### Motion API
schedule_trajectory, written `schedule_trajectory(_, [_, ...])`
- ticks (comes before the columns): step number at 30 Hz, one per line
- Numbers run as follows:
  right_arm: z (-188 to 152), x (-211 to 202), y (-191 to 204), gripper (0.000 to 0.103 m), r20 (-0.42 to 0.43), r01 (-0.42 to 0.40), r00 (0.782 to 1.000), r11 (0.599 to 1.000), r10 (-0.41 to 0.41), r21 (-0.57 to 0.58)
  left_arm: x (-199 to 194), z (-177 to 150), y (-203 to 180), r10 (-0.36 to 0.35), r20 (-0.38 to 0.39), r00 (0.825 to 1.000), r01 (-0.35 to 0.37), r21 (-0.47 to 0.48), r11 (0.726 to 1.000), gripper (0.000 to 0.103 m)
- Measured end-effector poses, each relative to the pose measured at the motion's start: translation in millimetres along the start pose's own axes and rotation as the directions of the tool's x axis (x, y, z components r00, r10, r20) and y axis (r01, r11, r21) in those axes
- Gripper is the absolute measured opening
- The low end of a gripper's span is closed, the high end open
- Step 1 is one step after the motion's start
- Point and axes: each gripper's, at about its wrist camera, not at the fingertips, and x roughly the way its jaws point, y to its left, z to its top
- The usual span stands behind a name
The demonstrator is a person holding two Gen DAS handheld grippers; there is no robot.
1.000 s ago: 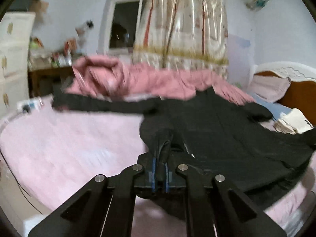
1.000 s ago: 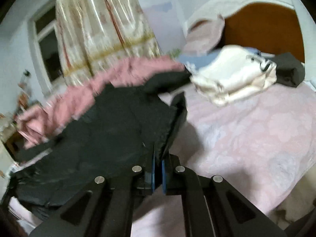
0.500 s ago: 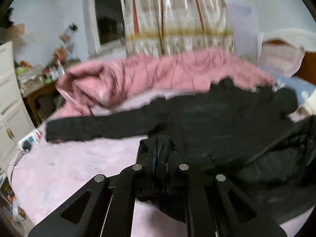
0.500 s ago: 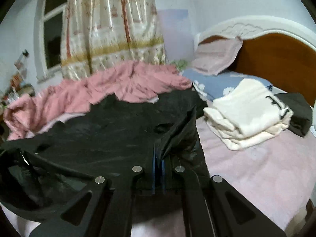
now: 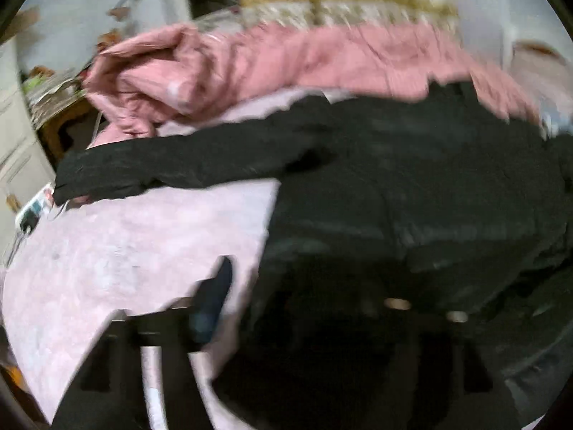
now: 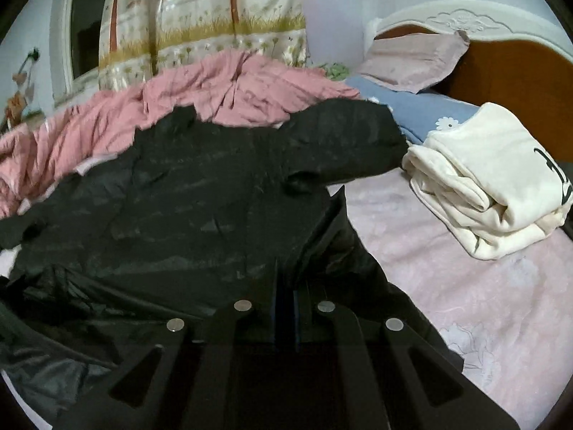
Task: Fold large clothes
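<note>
A large black coat [image 5: 394, 179] lies spread on the pink bed sheet [image 5: 125, 243], one sleeve [image 5: 161, 168] stretched out to the left. My left gripper [image 5: 290, 286] hangs over the coat's near left edge, blurred. Its jaws are opening wide, with only the left finger [image 5: 218, 283] distinct; fabric lies under the gap, unpinched. In the right wrist view the coat [image 6: 197, 197] fills the middle, its other sleeve [image 6: 351, 136] reaching toward the pillows. My right gripper [image 6: 284, 301] still pinches the coat's near edge, its jaws just starting to part.
A rumpled pink quilt [image 6: 215, 86] is heaped behind the coat. A folded cream garment [image 6: 483, 179] sits on the sheet at the right, before a blue pillow [image 6: 412, 107] and the wooden headboard [image 6: 519, 61]. A power strip [image 5: 32, 215] and a white cabinet [image 5: 10, 125] stand at the left.
Both grippers moved forward and down, bringing the coat's near edge onto the bed. The left jaws went from pinching a fold of coat to wide apart, letting it go.
</note>
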Motion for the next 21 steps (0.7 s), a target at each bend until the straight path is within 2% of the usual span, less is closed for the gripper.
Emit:
schedule_trajectory(1, [0.4, -4.6, -4.0, 0.014, 0.022, -0.012, 1.0, 1.0, 0.012, 0.025, -8.5, 0.4, 9.6, -0.04, 0.033, 0.999, 0.041, -0.047, 0.998, 0.074])
schedule_trajectory(2, [0.5, -8.2, -8.0, 0.029, 0.038, -0.015, 0.999, 0.999, 0.013, 0.041, -16.2, 0.6, 18.5, -0.068, 0.066, 0.995, 0.073, -0.071, 0.995, 0.076])
schedule_trajectory(3, [0.7, -14.7, -13.2, 0.052, 0.066, -0.005, 0.998, 0.998, 0.001, 0.066, -26.3, 1.3, 23.1, -0.08, 0.103, 0.991, 0.089, -0.078, 0.993, 0.081])
schedule_trajectory(5, [0.3, -32.3, -25.4, 0.086, 0.138, 0.034, 0.989, 0.993, -0.05, 0.116, -38.1, 3.6, 24.4, -0.031, 0.125, 0.992, 0.038, -0.047, 0.998, 0.086])
schedule_trajectory(8, [-4.9, -67.9, -47.9, 0.086, 0.226, 0.183, 0.948, 0.966, -0.222, 0.184, -60.7, 1.1, 25.6, -0.012, 0.218, 0.976, 0.015, -0.012, 1.0, 0.086])
schedule_trajectory(10, [-7.7, -81.1, -59.6, 0.087, 0.248, 0.17, 0.943, 0.961, -0.222, 0.216, -79.1, -0.7, 27.3, -0.083, 0.298, 0.951, 0.089, -0.007, 0.996, 0.092])
schedule_trajectory(11, [-8.2, -85.1, -65.2, 0.087, 0.249, 0.141, 0.948, 0.962, -0.199, 0.233, -87.8, -2.0, 27.4, -0.123, 0.337, 0.933, 0.129, 0.007, 0.992, 0.095])
schedule_trajectory(13, [-7.6, -85.6, -69.4, 0.087, 0.234, 0.012, 0.97, 0.974, -0.066, 0.224, -103.9, -5.3, 19.3, -0.202, 0.387, 0.9, 0.189, 0.073, 0.979, 0.099])
schedule_trajectory(14, [-6.5, -80.0, -64.9, 0.087, 0.194, -0.106, 0.978, 0.978, 0.07, 0.181, -105.8, -6.2, 12.2, -0.23, 0.374, 0.898, 0.204, 0.11, 0.973, 0.1])
schedule_trajectory(15, [-5.9, -74.5, -58.3, 0.087, 0.154, -0.185, 0.975, 0.972, 0.163, 0.144, -102.3, -5.9, 1.2, -0.261, 0.323, 0.91, 0.222, 0.155, 0.963, 0.1])
schedule_trajectory(16, [-6.8, -68.8, -48.4, 0.086, 0.099, -0.277, 0.958, 0.956, 0.268, 0.099, -93.9, -6.5, -11.5, -0.304, 0.24, 0.922, 0.258, 0.204, 0.944, 0.1])
schedule_trajectory(17, [-10.3, -63.6, -29.4, 0.08, 0.025, -0.4, 0.916, 0.916, 0.4, 0.03, -86.2, -9.5, -22.7, -0.34, 0.181, 0.923, 0.294, 0.241, 0.925, 0.1])
schedule_trajectory(18, [-14.2, -64.5, -17.7, 0.077, -0.01, -0.458, 0.889, 0.889, 0.458, -0.02, -77.8, -14.0, -34.0, -0.332, 0.14, 0.933, 0.286, 0.272, 0.919, 0.1])
schedule_trajectory(19, [-18.9, -67.0, 2.1, 0.077, -0.05, -0.477, 0.879, 0.874, 0.474, -0.095, -69.0, -17.9, -44.8, -0.288, 0.108, 0.951, 0.245, 0.303, 0.921, 0.1])
schedule_trajectory(20, [-22.1, -68.1, 13.8, 0.077, -0.071, -0.465, 0.885, 0.873, 0.459, -0.145, -58.6, -21.9, -54.1, -0.235, 0.086, 0.968, 0.195, 0.332, 0.923, 0.099])
schedule_trajectory(21, [-27.5, -68.5, 30.9, 0.077, -0.094, -0.434, 0.901, 0.873, 0.424, -0.222, -47.2, -24.0, -58.5, -0.195, 0.066, 0.979, 0.162, 0.338, 0.927, 0.099])
